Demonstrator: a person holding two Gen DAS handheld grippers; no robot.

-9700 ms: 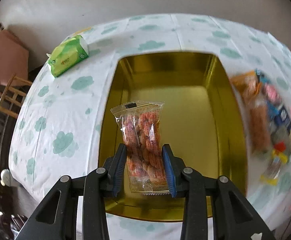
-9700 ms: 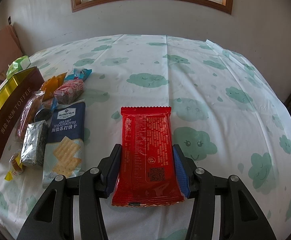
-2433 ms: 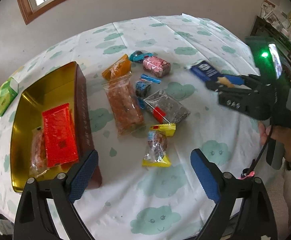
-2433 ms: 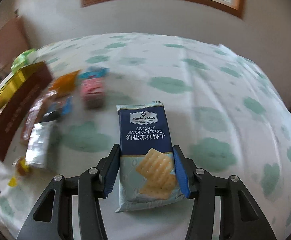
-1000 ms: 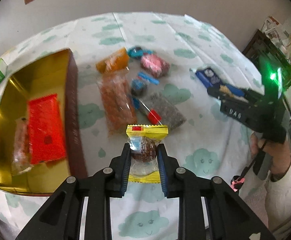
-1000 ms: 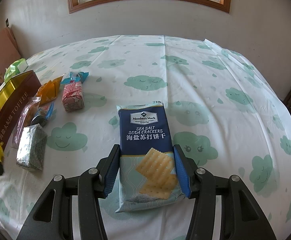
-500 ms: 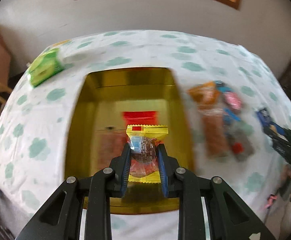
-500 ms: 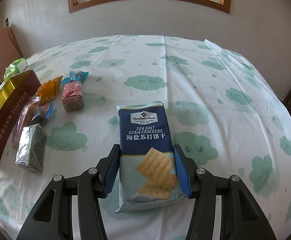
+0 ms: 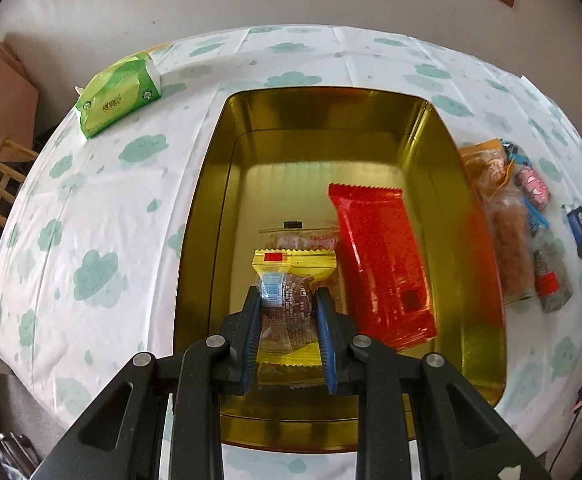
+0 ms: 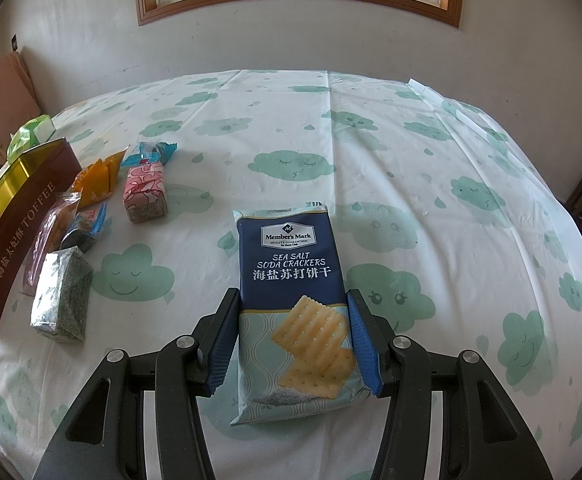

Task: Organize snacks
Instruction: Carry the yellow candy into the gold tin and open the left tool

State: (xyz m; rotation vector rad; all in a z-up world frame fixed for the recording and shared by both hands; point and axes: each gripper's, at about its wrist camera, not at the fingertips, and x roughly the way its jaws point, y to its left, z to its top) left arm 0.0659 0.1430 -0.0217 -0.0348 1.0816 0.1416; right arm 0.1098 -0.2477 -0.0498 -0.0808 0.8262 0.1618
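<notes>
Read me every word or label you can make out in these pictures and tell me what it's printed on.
"Member's Mark", "SEA SALT SODA CRACKERS", "海盐苏打饼干": blue cracker packet.
Small line under the brand: too small to read.
"TOFFEE", after blurry Chinese characters that look like "海盐太妃酥": brown side of the tin.
Green tissue pack: logo unreadable.
Yellow snack packet and red packet: print blurred.

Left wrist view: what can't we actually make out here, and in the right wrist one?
- Clear cracker bag in the gold tin: mostly hidden behind the yellow-edged snack held by the left gripper.
- Loose snacks right of the tin, left wrist view: smeared by lens edge, labels unreadable.
- Tin interior, right wrist view: only its brown wall shows.
- Soda crackers: lower corners hidden by the right gripper.
</notes>
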